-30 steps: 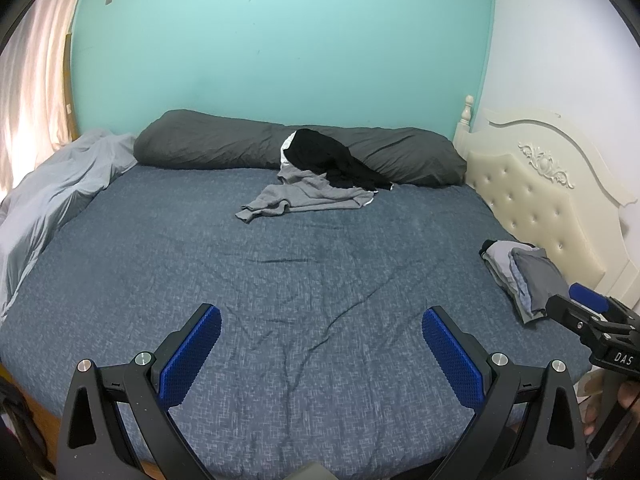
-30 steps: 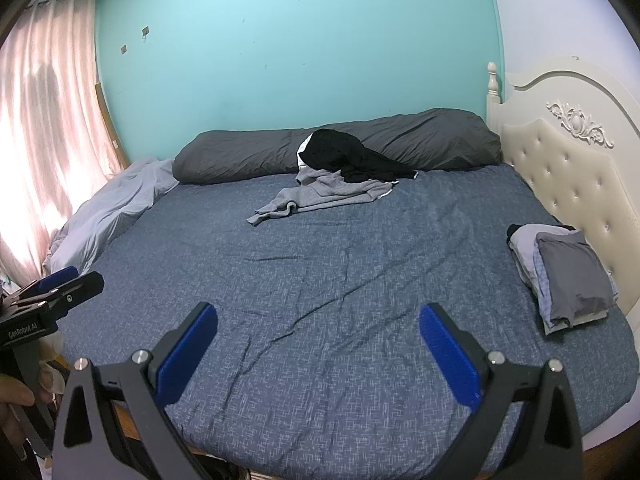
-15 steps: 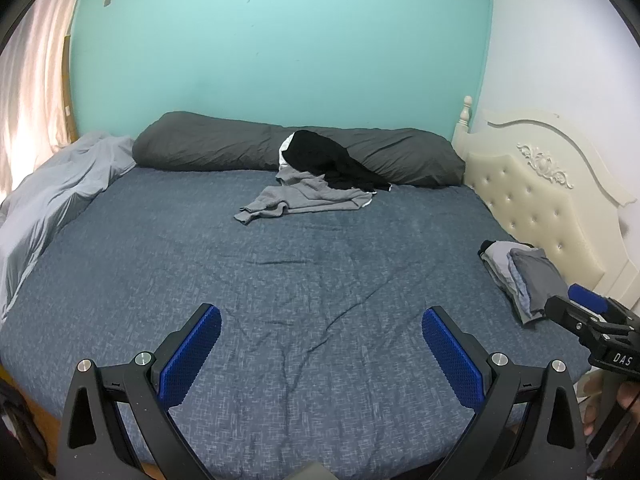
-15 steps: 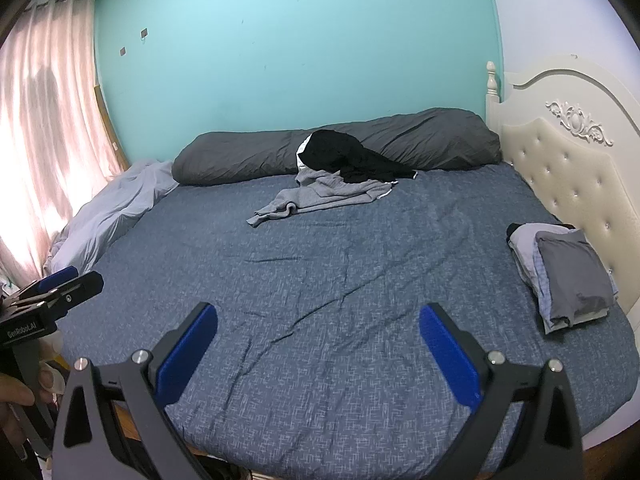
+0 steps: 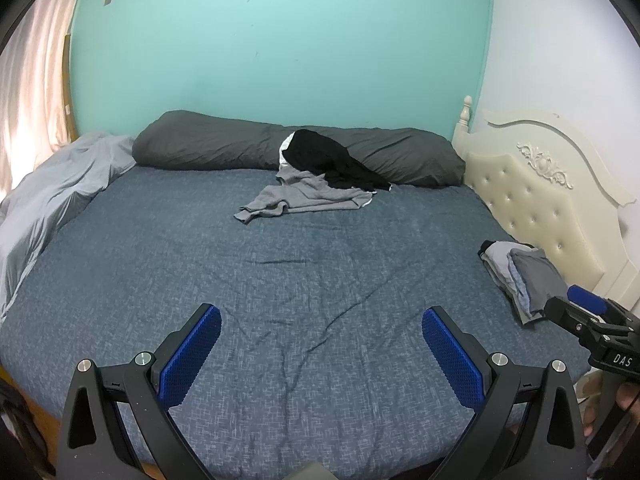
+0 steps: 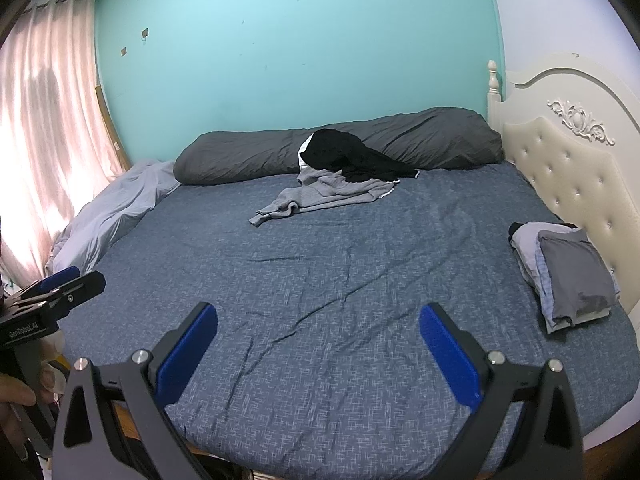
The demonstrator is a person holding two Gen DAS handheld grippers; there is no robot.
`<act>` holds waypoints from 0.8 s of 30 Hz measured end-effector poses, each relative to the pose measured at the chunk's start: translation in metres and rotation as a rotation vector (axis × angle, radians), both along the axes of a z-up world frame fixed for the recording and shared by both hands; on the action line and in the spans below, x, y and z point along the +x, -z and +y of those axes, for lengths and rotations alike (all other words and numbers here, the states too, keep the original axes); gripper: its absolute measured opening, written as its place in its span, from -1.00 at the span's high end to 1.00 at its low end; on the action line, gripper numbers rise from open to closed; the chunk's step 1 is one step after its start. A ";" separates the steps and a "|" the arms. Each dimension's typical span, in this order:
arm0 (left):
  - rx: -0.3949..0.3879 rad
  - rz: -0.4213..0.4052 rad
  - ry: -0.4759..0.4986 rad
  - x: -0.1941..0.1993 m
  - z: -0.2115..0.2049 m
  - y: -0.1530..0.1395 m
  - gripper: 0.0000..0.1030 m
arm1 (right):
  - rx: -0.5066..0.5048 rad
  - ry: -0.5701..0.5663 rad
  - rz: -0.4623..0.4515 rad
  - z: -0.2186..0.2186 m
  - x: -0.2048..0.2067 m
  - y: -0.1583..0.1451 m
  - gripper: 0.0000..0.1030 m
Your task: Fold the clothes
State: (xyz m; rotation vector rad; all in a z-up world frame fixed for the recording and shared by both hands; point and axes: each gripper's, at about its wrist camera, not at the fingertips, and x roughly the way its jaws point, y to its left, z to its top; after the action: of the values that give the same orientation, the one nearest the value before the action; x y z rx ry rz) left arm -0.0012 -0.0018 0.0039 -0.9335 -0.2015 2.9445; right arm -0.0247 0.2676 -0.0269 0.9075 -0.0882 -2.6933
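Note:
A crumpled grey garment (image 5: 304, 198) (image 6: 324, 194) lies at the far side of the bed, with a black garment (image 5: 332, 158) (image 6: 352, 156) heaped partly on it and on the bolster. A stack of folded clothes (image 5: 524, 280) (image 6: 568, 276) rests by the headboard at the right. My left gripper (image 5: 320, 344) hovers open over the near edge of the blue bedspread (image 5: 280, 272), holding nothing. My right gripper (image 6: 318, 344) is likewise open and empty above the near edge. Each gripper shows at the other view's side.
A long dark grey bolster (image 5: 248, 146) (image 6: 420, 136) runs along the teal wall. A light grey sheet (image 5: 52, 196) (image 6: 116, 208) is bunched at the left, beside pink curtains (image 6: 44, 140). A cream tufted headboard (image 5: 536, 200) (image 6: 572, 172) bounds the right side.
Both views have shifted very slightly; the clothes and both grippers stay as they were, open and empty.

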 end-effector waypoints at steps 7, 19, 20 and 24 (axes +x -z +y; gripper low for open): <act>-0.001 0.001 0.000 0.000 0.000 0.001 -0.99 | 0.000 0.000 -0.001 0.000 0.000 -0.001 -0.98; 0.003 -0.002 0.000 -0.001 0.002 0.000 -0.99 | -0.001 -0.002 -0.004 0.001 0.000 0.000 -0.98; 0.002 -0.002 0.001 -0.001 0.002 0.000 -0.99 | -0.001 -0.002 -0.004 0.001 0.000 0.000 -0.98; 0.003 -0.001 0.004 0.000 0.001 0.001 -0.99 | 0.000 -0.002 -0.005 0.001 -0.001 0.000 -0.98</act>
State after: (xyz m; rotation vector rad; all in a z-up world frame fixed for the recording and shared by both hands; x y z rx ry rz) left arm -0.0013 -0.0007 0.0030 -0.9338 -0.2039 2.9396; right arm -0.0254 0.2684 -0.0272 0.9137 -0.0878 -2.6891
